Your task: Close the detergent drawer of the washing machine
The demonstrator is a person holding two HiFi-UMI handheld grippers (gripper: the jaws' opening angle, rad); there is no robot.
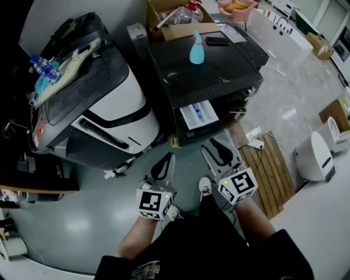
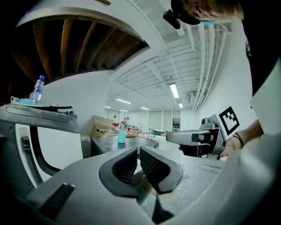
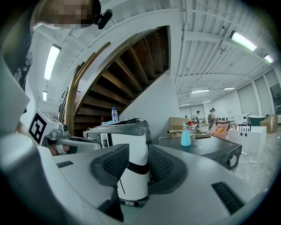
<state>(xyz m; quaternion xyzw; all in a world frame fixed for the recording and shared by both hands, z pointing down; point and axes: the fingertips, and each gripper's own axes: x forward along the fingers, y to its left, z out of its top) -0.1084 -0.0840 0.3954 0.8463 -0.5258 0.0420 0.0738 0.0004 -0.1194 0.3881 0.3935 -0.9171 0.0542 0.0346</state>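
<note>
The black washing machine (image 1: 208, 71) stands ahead of me in the head view. Its white detergent drawer (image 1: 198, 115) sticks out of the front at the upper left, with a blue insert showing. A teal spray bottle (image 1: 197, 48) stands on its top. My left gripper (image 1: 163, 167) hangs below and left of the drawer with its jaws together and nothing in them (image 2: 138, 154). My right gripper (image 1: 219, 153) is just below the drawer, apart from it. Its jaws stand open and nothing is between them (image 3: 134, 165). The drawer is hidden in both gripper views.
A large white and black machine (image 1: 109, 104) with water bottles (image 1: 44, 65) on top stands close to the washer's left. A cardboard box (image 1: 175, 16) sits behind it. A wooden slat board (image 1: 270, 169) and a white appliance (image 1: 317, 156) lie to the right on the grey floor.
</note>
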